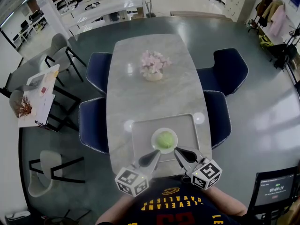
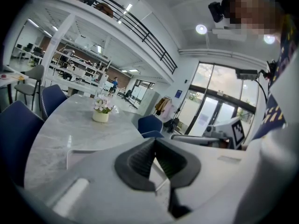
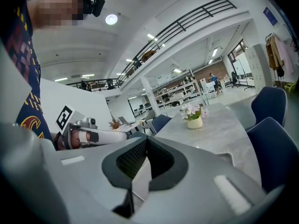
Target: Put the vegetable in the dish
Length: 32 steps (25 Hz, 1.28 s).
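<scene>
A round green vegetable (image 1: 165, 139) lies in a small white dish (image 1: 154, 136) that stands on a grey tray (image 1: 140, 135) at the near end of the marble table (image 1: 154, 95). In the head view my left gripper (image 1: 153, 155) points at the dish from the near left and my right gripper (image 1: 178, 152) from the near right. Both hang just short of the dish, jaws pressed together with nothing between them. In the left gripper view the left gripper (image 2: 154, 142) is shut, and in the right gripper view the right gripper (image 3: 146, 141) is shut. Neither gripper view shows the dish.
A pot of pink flowers (image 1: 154, 65) stands at the far middle of the table. Dark blue chairs flank it, two on the left (image 1: 93, 125) and two on the right (image 1: 219, 116). A side table with papers (image 1: 40, 95) stands at the far left.
</scene>
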Each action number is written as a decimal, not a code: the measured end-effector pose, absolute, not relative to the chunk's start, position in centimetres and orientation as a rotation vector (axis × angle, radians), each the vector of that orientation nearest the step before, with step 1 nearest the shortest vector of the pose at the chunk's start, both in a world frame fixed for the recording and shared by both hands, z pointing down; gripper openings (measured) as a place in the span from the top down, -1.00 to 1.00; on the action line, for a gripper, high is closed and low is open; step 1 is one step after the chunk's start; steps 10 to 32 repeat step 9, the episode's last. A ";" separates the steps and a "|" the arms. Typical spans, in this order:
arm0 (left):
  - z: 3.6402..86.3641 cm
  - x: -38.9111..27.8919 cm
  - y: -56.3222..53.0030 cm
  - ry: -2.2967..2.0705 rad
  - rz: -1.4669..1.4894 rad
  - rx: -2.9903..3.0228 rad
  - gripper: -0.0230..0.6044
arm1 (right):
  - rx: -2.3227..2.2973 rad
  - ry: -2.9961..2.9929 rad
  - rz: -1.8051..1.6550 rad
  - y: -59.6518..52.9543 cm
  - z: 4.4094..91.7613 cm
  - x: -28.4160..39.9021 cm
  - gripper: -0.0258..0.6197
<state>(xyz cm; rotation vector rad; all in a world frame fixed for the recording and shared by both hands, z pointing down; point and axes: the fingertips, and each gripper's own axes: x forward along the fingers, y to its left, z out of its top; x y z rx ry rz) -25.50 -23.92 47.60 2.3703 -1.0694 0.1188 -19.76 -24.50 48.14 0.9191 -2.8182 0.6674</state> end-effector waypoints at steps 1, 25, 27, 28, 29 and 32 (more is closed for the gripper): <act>47.7 -25.5 -23.9 -1.069 0.120 2.370 0.92 | 0.919 -2.819 0.667 -24.5 48.2 -19.7 0.90; 47.8 -25.5 -23.9 -1.073 0.124 2.371 0.92 | 0.920 -2.814 0.670 -24.4 48.4 -19.7 0.90; 47.8 -25.5 -23.9 -1.073 0.124 2.371 0.92 | 0.920 -2.814 0.670 -24.4 48.4 -19.7 0.90; 47.8 -25.5 -23.9 -1.073 0.124 2.371 0.92 | 0.920 -2.814 0.670 -24.4 48.4 -19.7 0.90; 47.8 -25.5 -23.9 -1.073 0.124 2.371 0.92 | 0.920 -2.814 0.670 -24.4 48.4 -19.7 0.90; 47.8 -25.5 -23.9 -1.073 0.124 2.371 0.92 | 0.920 -2.814 0.670 -24.4 48.4 -19.7 0.90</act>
